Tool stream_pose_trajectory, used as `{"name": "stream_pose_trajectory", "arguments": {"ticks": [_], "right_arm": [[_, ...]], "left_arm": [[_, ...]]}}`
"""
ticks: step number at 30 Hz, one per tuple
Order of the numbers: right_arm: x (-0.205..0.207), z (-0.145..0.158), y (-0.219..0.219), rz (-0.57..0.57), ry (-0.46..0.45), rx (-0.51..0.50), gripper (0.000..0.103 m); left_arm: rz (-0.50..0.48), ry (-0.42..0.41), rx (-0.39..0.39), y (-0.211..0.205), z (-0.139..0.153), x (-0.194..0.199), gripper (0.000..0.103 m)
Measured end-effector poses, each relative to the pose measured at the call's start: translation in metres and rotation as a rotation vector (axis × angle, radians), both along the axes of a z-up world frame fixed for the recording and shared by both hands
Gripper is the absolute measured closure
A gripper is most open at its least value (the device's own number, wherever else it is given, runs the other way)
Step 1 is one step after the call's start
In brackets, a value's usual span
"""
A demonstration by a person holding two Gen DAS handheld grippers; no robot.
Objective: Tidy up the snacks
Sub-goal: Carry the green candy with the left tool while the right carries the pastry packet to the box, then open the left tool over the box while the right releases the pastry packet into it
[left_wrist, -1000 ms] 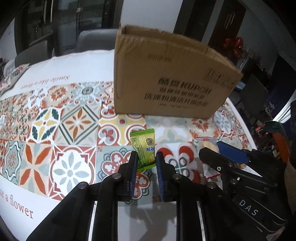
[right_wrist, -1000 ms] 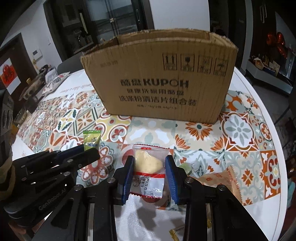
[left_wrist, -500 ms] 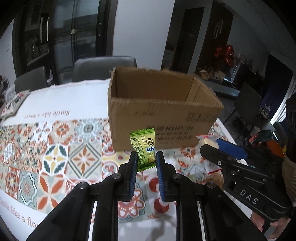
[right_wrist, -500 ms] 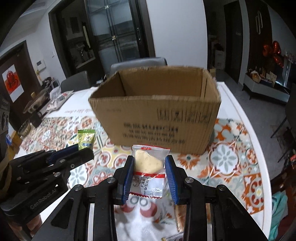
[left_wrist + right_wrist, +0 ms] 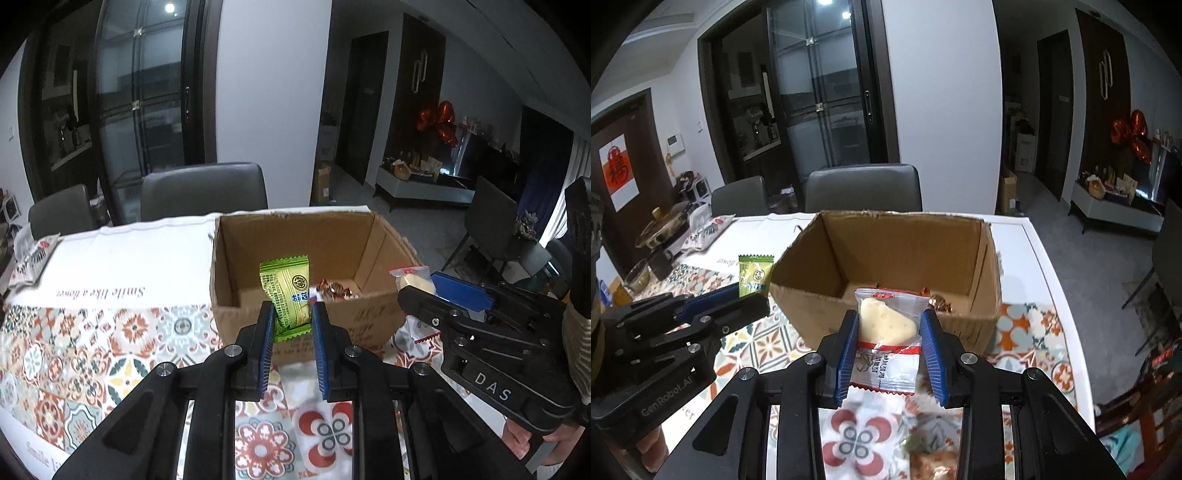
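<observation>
The left gripper (image 5: 293, 320) squeezes a green shiny snack packet (image 5: 286, 293). The right gripper (image 5: 888, 334) squeezes a clear packet with a pale cake (image 5: 888, 334). Both hang near the open brown cardboard box (image 5: 886, 254).

- We see the open brown cardboard box (image 5: 886, 273) on the tile-patterned counter (image 5: 110, 332), with small red-wrapped candies (image 5: 334, 288) inside.
- Two grey chairs (image 5: 864, 188) stand behind the counter.

Both wrist views overlook the cardboard box (image 5: 306, 266) closely.
</observation>
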State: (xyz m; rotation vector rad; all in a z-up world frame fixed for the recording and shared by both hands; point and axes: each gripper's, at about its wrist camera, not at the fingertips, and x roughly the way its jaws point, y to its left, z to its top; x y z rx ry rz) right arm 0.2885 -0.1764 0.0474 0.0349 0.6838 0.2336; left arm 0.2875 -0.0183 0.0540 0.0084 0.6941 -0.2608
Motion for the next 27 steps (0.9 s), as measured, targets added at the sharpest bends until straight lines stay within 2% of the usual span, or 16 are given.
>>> {"name": "stream_pose_trajectory", "arguments": {"ticks": [10,20,21,22,23,24,27], "right_arm": [[0.034,0.017,-0.004,0.015,-0.005,-0.012,0.067],[0.070,0.021,-0.008,0.010,0.005,-0.015,0.067],[0.072,0.020,-0.008,0.007,0.004,-0.016,0.066],[0.076,0.019,-0.009,-0.002,0.007,-0.024,0.060],[0.077,0.018,-0.009,-0.011,0.011,-0.031,0.053],[0.079,0.017,-0.010,-0.023,0.018,-0.039,0.041],[0.075,0.016,-0.017,-0.063,0.005,-0.057,0.040]], "left_arm": [[-0.002,0.012,0.012,-0.006,0.008,0.038,0.082],[-0.004,0.051,0.027,-0.016,0.005,0.077,0.081],[0.006,0.058,0.039,-0.016,0.004,0.081,0.075],[0.016,0.061,0.048,-0.016,0.004,0.083,0.060],[0.036,0.056,0.056,-0.015,0.004,0.083,0.054],[0.051,0.044,0.058,-0.014,0.004,0.080,0.052],[0.057,0.021,0.067,-0.012,0.006,0.067,0.052]]}}
